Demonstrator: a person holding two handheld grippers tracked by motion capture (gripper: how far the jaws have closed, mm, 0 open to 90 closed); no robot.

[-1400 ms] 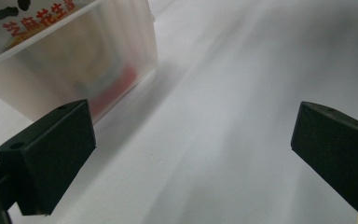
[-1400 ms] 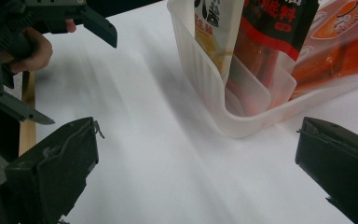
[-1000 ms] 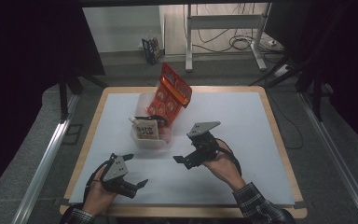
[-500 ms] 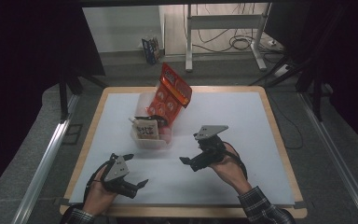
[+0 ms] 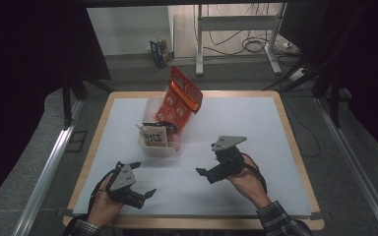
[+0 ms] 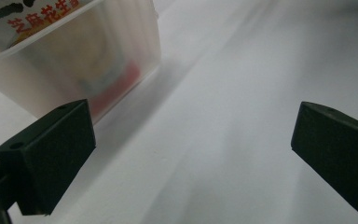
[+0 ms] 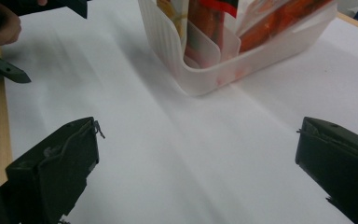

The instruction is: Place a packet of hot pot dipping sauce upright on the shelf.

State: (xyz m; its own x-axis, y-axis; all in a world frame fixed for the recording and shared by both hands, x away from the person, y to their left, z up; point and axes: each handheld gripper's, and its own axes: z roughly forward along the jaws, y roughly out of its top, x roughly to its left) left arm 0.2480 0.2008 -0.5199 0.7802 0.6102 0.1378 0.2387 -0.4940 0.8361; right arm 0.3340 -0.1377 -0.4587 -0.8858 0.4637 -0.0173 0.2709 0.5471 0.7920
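While you look down from the high view, your left claw [image 5: 140, 193] rests low on the white surface [image 5: 256, 123] near its front edge, and your right claw [image 5: 207, 174] hangs just above the surface to the right of it. Both are well apart from the clear plastic tub [image 5: 158, 147], which sits left of centre with a red snack bag [image 5: 181, 101] leaning out of its back end and a beige packet [image 5: 155, 135] upright in front.

Seen from your left claw view, the jaws stand wide apart with nothing between them, and the tub [image 6: 81, 70] lies just beyond the left jaw.

Your right claw view shows those jaws spread wide and empty too, with the tub [image 7: 223, 60] ahead on the surface.
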